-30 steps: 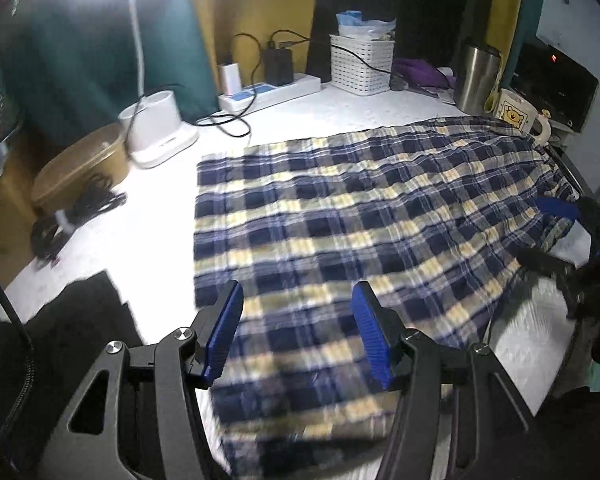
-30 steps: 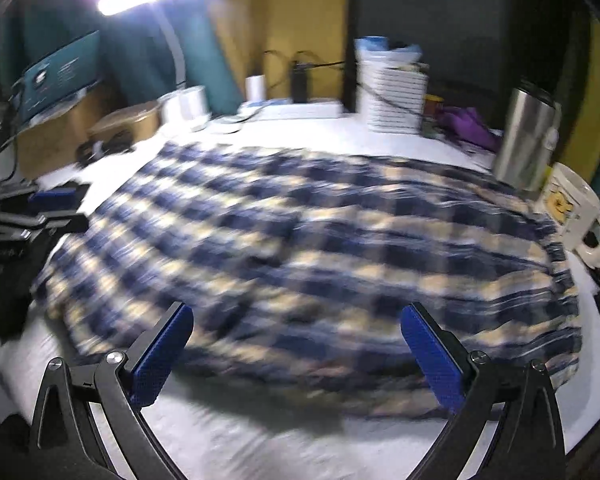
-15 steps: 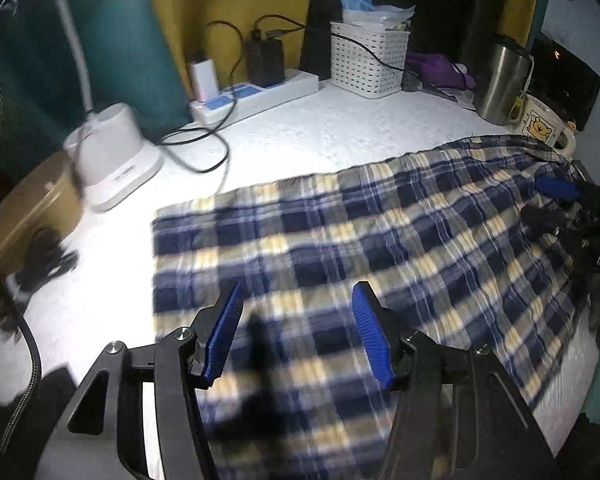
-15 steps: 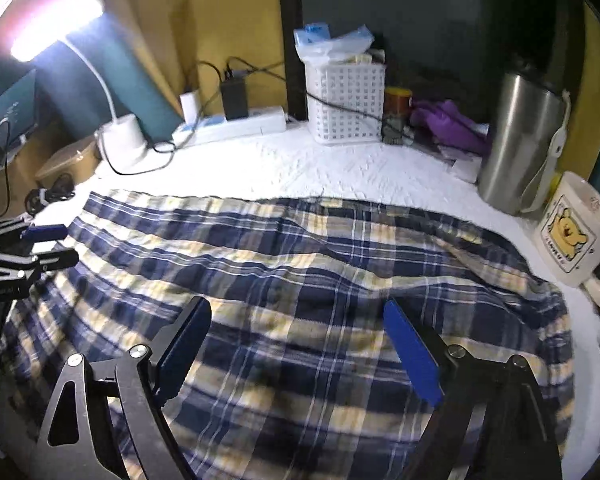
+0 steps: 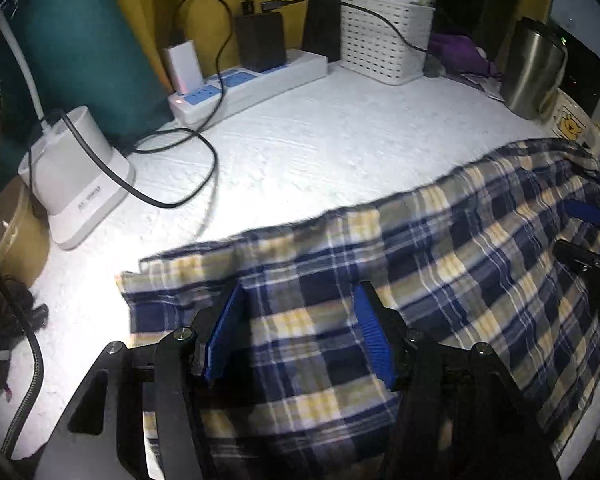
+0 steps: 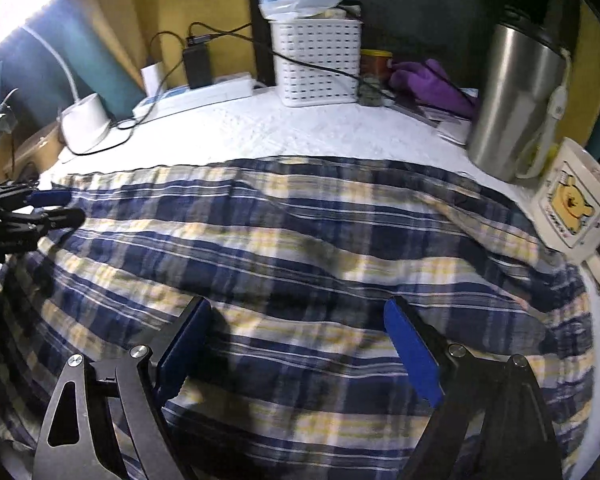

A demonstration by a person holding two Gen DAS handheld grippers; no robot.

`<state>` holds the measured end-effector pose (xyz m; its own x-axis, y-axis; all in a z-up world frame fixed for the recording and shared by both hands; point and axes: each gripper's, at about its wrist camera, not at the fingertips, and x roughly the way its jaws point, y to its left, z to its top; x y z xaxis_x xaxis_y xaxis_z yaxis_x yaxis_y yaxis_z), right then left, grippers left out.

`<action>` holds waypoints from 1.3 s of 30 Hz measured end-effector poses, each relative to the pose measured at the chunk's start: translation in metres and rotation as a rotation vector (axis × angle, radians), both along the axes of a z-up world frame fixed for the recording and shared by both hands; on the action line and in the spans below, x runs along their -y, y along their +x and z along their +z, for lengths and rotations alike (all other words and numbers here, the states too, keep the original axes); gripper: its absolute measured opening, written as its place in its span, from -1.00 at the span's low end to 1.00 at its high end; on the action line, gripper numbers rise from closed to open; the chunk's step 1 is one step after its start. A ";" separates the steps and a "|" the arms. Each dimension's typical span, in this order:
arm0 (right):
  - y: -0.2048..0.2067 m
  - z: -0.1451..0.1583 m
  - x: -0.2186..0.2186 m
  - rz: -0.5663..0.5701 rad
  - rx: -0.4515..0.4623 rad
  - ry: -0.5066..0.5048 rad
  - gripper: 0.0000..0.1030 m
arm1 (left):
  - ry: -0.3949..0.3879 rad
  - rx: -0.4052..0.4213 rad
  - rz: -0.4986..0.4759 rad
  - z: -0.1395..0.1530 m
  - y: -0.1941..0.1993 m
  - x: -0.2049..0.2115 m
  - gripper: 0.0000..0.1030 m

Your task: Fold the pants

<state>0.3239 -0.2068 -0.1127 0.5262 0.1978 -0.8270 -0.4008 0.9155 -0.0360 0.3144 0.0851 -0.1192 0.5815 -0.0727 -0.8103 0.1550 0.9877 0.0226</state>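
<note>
Blue, yellow and white plaid pants (image 5: 460,260) (image 6: 300,240) lie spread flat on the white table cover (image 5: 340,140). My left gripper (image 5: 300,292) hovers open over the pants close to their far left corner, with only loose cloth below its blue pads. It also shows at the left edge of the right wrist view, left gripper (image 6: 56,208). My right gripper (image 6: 296,304) stands wide open above the middle of the right part of the pants, gripping nothing. It appears at the right edge of the left wrist view, right gripper (image 5: 580,234).
Behind the pants stand a white lamp base (image 5: 76,176) with a looping black cable (image 5: 180,168), a power strip (image 5: 248,84), a white basket (image 5: 384,36) and a steel tumbler (image 6: 516,100). A cartoon mug (image 6: 572,204) touches the pants' far right edge. A brown box (image 5: 4,240) sits at left.
Both grippers have moved forward over the pants toward their far edge. The right jaws have narrowed a little. The pants lie flatter than a second ago.
</note>
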 end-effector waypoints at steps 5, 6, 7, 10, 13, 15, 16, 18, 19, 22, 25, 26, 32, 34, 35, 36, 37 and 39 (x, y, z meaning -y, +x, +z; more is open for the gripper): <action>-0.010 0.014 0.020 -0.069 0.029 0.012 0.73 | 0.004 0.028 0.042 0.011 -0.012 -0.009 0.13; -0.014 0.018 0.024 -0.078 0.039 0.013 0.73 | 0.001 0.040 0.045 0.015 -0.018 -0.010 0.13; -0.019 0.022 0.028 -0.084 0.045 0.014 0.73 | 0.000 0.047 0.049 0.017 -0.023 -0.011 0.13; -0.037 0.031 0.039 -0.103 0.059 0.017 0.74 | -0.018 0.071 0.062 0.025 -0.044 -0.014 0.13; -0.058 0.036 0.051 -0.120 0.064 0.022 0.74 | -0.040 0.087 0.071 0.031 -0.065 -0.014 0.13; -0.073 0.039 0.059 -0.135 0.067 0.028 0.76 | -0.050 0.095 0.074 0.033 -0.073 -0.015 0.13; -0.078 0.039 0.060 -0.139 0.067 0.029 0.80 | -0.055 0.099 0.077 0.034 -0.081 -0.015 0.13; -0.092 0.041 0.065 -0.146 0.069 0.033 0.87 | -0.061 0.103 0.082 0.035 -0.093 -0.015 0.13; -0.099 0.042 0.069 -0.150 0.068 0.037 0.90 | -0.063 0.105 0.085 0.035 -0.097 -0.016 0.13; -0.115 0.042 0.074 -0.162 0.067 0.039 0.92 | -0.074 0.109 0.102 0.036 -0.114 -0.019 0.13; -0.128 0.041 0.082 -0.181 0.059 0.056 0.93 | -0.079 0.111 0.119 0.035 -0.126 -0.022 0.13; -0.131 0.040 0.083 -0.187 0.055 0.063 0.93 | -0.079 0.112 0.126 0.035 -0.131 -0.023 0.13; -0.143 0.027 0.094 -0.205 0.005 0.100 1.00 | -0.066 0.128 0.152 0.033 -0.157 -0.030 0.14; -0.142 0.022 0.097 -0.201 -0.014 0.121 1.00 | -0.069 0.121 0.171 0.031 -0.162 -0.034 0.13; -0.141 0.020 0.097 -0.200 -0.021 0.130 1.00 | -0.067 0.116 0.182 0.030 -0.164 -0.035 0.13; -0.139 0.019 0.098 -0.198 -0.028 0.142 1.00 | -0.065 0.113 0.190 0.029 -0.165 -0.036 0.13; -0.137 0.017 0.099 -0.197 -0.039 0.160 1.00 | -0.065 0.109 0.200 0.028 -0.166 -0.037 0.13; -0.133 0.015 0.098 -0.198 -0.038 0.172 1.00 | -0.061 0.103 0.212 0.027 -0.168 -0.038 0.13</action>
